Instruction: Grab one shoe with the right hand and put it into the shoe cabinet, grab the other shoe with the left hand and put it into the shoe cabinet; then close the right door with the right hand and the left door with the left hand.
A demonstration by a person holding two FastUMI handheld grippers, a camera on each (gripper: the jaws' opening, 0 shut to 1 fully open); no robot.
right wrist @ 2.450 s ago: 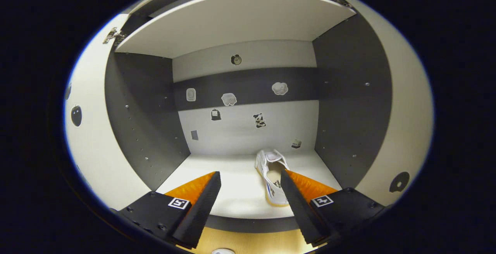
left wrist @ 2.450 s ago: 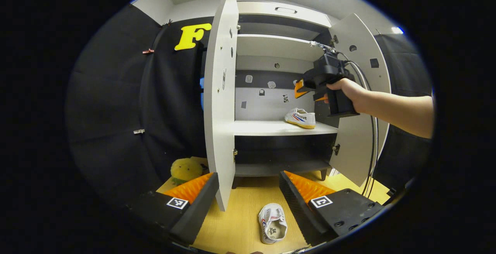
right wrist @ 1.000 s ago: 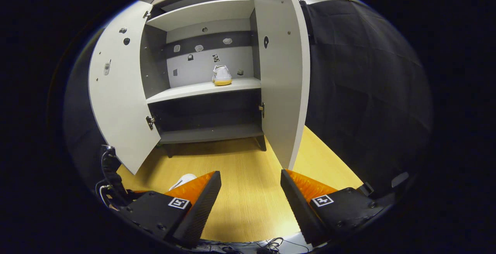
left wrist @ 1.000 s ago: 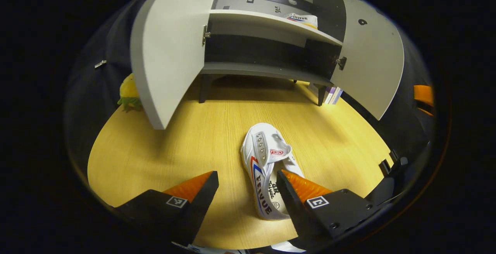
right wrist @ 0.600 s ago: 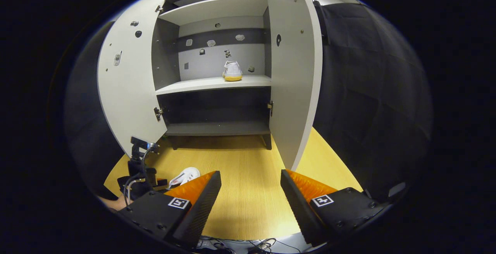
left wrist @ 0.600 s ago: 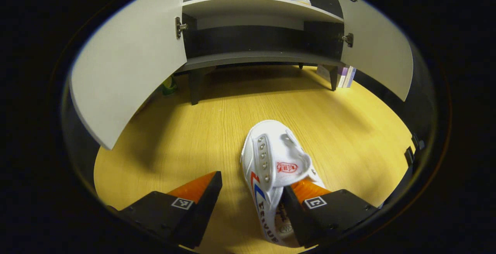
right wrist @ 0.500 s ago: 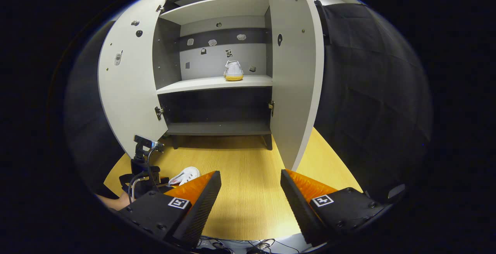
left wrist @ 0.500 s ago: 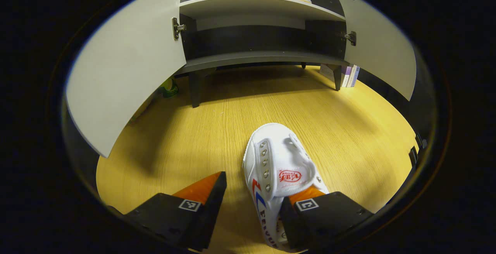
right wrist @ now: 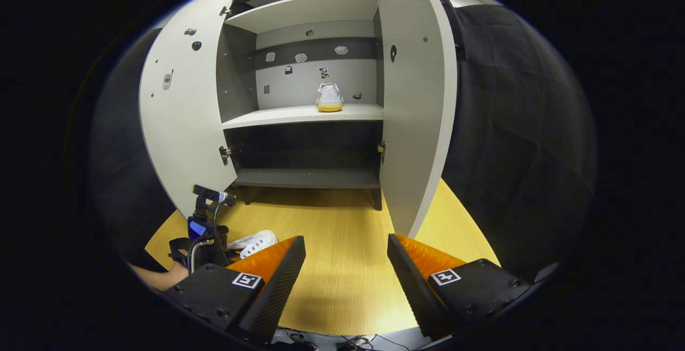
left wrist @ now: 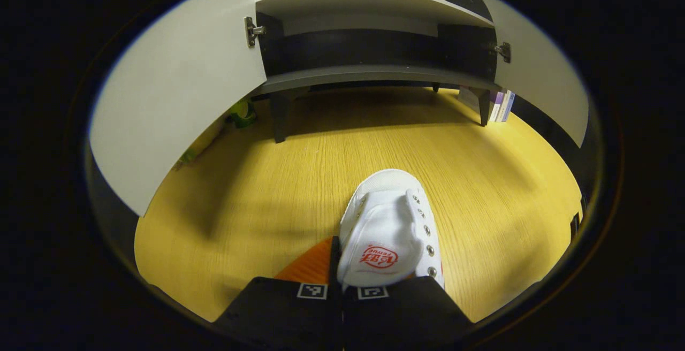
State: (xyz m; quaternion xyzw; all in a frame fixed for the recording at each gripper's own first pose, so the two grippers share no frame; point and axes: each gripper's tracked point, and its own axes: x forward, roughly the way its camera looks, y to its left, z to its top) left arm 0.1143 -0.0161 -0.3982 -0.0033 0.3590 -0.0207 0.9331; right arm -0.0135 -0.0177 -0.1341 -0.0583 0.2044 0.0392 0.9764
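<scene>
In the left gripper view my left gripper [left wrist: 340, 281] is shut on the heel end of a white shoe [left wrist: 388, 222] with a red logo tongue, just over the yellow wooden floor [left wrist: 257, 190]. That shoe [right wrist: 256, 242] and the left gripper [right wrist: 206, 244] also appear low at the left of the right gripper view. The other white shoe [right wrist: 329, 97] with a yellow sole stands on the middle shelf [right wrist: 299, 115] of the shoe cabinet. Both cabinet doors, left [right wrist: 179, 105] and right [right wrist: 415, 99], stand wide apart. My right gripper [right wrist: 347, 265] is open above the floor, holding nothing.
The left door [left wrist: 176, 89] hangs close over the floor to the left of the held shoe. A yellow-green plush toy [left wrist: 241, 113] lies beside the cabinet's left leg. Some books [left wrist: 500, 106] lean by the right leg. Black cloth [right wrist: 519, 126] bounds the right side.
My left gripper dropped from the cabinet to the floor shoe and its fingers closed on the heel end. My right gripper pulled back out of the cabinet, leaving the first shoe on the shelf.
</scene>
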